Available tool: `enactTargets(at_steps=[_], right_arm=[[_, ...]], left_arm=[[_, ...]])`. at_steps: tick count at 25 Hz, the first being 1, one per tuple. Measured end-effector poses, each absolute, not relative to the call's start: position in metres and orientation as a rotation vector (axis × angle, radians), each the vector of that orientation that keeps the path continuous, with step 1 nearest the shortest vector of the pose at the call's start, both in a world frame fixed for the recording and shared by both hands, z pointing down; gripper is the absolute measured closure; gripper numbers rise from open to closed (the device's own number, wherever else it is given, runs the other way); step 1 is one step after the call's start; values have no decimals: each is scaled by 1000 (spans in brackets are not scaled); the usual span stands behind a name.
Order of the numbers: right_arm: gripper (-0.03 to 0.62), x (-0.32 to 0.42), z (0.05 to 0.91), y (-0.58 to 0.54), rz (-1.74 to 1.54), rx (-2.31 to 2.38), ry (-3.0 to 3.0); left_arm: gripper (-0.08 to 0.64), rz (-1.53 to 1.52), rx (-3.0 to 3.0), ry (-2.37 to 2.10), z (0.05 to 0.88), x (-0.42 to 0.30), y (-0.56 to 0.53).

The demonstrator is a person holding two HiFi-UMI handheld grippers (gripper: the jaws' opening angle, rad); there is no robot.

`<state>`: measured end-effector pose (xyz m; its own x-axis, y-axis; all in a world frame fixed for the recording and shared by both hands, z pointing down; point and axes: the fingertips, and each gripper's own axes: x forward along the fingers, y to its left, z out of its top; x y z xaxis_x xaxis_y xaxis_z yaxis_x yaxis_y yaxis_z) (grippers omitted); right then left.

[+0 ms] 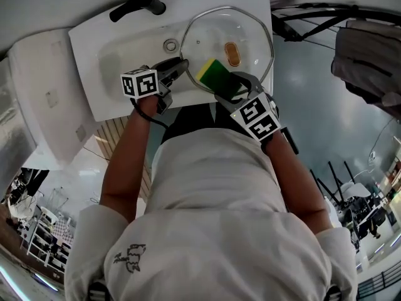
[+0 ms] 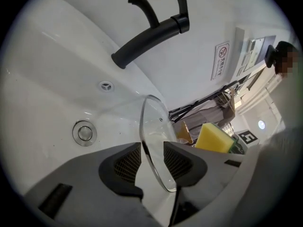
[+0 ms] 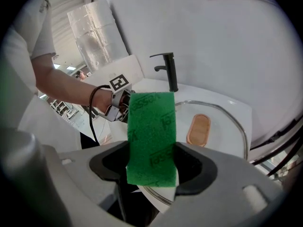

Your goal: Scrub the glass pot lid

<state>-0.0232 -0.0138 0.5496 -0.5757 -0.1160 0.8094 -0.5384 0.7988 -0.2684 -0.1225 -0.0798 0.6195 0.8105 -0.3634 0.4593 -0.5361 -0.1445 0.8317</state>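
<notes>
The round glass pot lid [image 1: 207, 36] with its wooden knob [image 1: 232, 54] lies tilted in the white sink [image 1: 113, 55]. My left gripper [image 1: 178, 68] is at the lid's near left rim. In the left gripper view the lid [image 2: 154, 126] stands edge-on between the jaws of the left gripper [image 2: 152, 162], with a gap beside the rim, so the gripper is open. My right gripper [image 1: 235, 86] is shut on a yellow and green sponge [image 1: 216, 74] just over the lid's near edge. In the right gripper view the sponge's green face [image 3: 151, 136] fills the jaws of the right gripper [image 3: 151, 167], above the lid [image 3: 222, 131].
A black faucet [image 1: 135, 6] stands at the sink's back edge, and a drain [image 2: 84, 132] sits in the basin left of the lid. Black cables and a folded cloth [image 1: 369, 55] lie to the right of the sink.
</notes>
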Motion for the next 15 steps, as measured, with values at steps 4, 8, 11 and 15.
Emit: enactTargets(at_steps=[4,8,11,15], right_arm=[[299,-32,561,-21,652,511,-2066],[299,-45,568,-31,669,539,-2008],[299,-53,571,-38,675,549,-1978],[301,-60,581,-40,666,539,-1916]], left_arm=[[411,125,1783,-630,629,-119,-78],[413,76,1785,-580,630,-114,-76],[435,4,1778,-553,627,-113,-78],[448,-20,1775,-516,630,-114,-78]])
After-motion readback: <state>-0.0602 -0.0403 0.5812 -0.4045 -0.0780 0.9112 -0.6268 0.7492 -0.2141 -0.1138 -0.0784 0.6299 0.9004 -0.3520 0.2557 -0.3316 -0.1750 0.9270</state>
